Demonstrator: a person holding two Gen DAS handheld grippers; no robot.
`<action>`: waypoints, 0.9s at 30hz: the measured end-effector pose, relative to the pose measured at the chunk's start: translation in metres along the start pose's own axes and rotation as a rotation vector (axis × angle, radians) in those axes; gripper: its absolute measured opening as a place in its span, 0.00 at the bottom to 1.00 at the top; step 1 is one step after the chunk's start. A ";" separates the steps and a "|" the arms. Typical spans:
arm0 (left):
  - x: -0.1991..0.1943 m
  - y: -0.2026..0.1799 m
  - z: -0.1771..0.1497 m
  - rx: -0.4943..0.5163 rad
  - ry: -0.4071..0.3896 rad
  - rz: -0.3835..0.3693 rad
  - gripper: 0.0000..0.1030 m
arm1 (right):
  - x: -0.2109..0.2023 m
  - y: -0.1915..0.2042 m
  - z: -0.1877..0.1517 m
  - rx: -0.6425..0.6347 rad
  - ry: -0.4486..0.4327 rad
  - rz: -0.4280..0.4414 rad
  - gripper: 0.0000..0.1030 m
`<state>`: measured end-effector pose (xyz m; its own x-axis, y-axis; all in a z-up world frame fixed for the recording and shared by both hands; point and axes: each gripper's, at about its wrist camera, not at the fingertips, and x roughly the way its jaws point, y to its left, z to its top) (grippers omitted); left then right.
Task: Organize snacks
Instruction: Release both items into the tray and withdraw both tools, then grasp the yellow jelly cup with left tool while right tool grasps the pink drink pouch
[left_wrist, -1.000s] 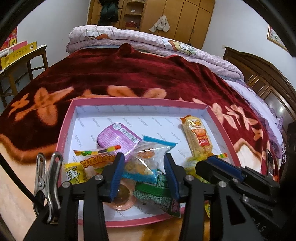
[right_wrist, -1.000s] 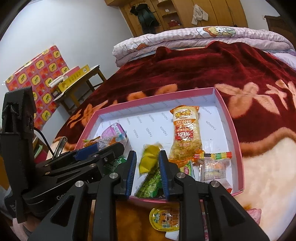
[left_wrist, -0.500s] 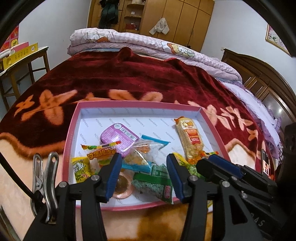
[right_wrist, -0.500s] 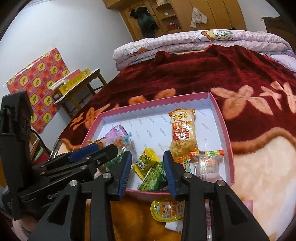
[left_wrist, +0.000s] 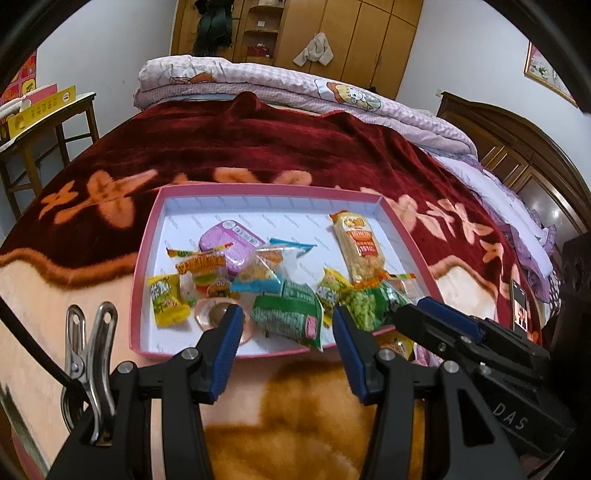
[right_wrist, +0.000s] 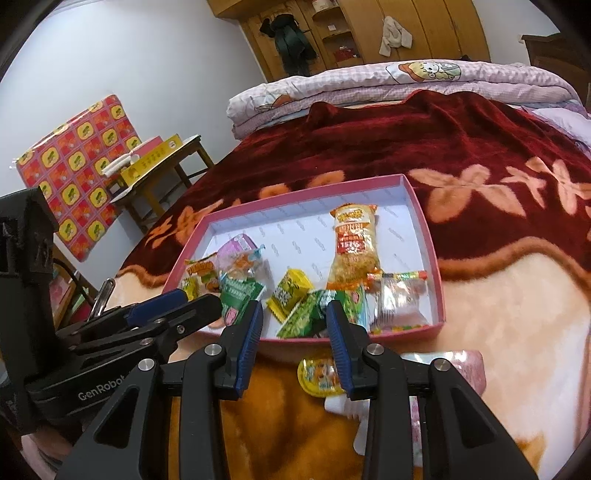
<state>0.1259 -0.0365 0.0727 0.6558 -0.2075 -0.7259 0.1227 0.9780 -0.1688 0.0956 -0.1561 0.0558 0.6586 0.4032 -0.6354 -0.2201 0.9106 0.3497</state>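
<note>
Pink tray (left_wrist: 146, 254) sits on the red floral blanket (left_wrist: 258, 147), snacks piled toward its near edge. Left gripper (left_wrist: 286, 328) spread wide, nothing between the jaws, hovering just short of the tray's near rim, lined up with the green pack (left_wrist: 290, 317). Right gripper (right_wrist: 293, 325) also released and empty, near the same rim, green pea pack (right_wrist: 306, 317) showing between its fingers. In the tray: purple tub (left_wrist: 229, 243) at back left, long orange cracker pack (right_wrist: 352, 243) upright-ish along the right side, yellow sachet (left_wrist: 166, 302) at left, clear wrapped candy (right_wrist: 399, 299) in the right near corner, clear cookie bag (left_wrist: 262, 266) mid tray. Outside the tray, a yellow jelly cup (right_wrist: 317, 373) lies on the blanket beside the right gripper's finger; something white next to it, probably another wrapper, mostly hidden.
</note>
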 end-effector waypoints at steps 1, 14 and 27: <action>-0.001 -0.001 -0.001 0.002 0.002 -0.001 0.51 | -0.002 -0.001 -0.002 0.000 0.003 -0.002 0.36; -0.009 -0.015 -0.021 0.022 0.042 -0.019 0.51 | -0.020 -0.010 -0.020 0.000 0.029 -0.043 0.36; 0.004 -0.032 -0.030 0.027 0.096 -0.040 0.51 | -0.029 -0.033 -0.039 0.006 0.045 -0.128 0.36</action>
<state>0.1020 -0.0694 0.0549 0.5754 -0.2466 -0.7799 0.1684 0.9688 -0.1821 0.0557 -0.1941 0.0356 0.6482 0.2878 -0.7050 -0.1319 0.9543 0.2683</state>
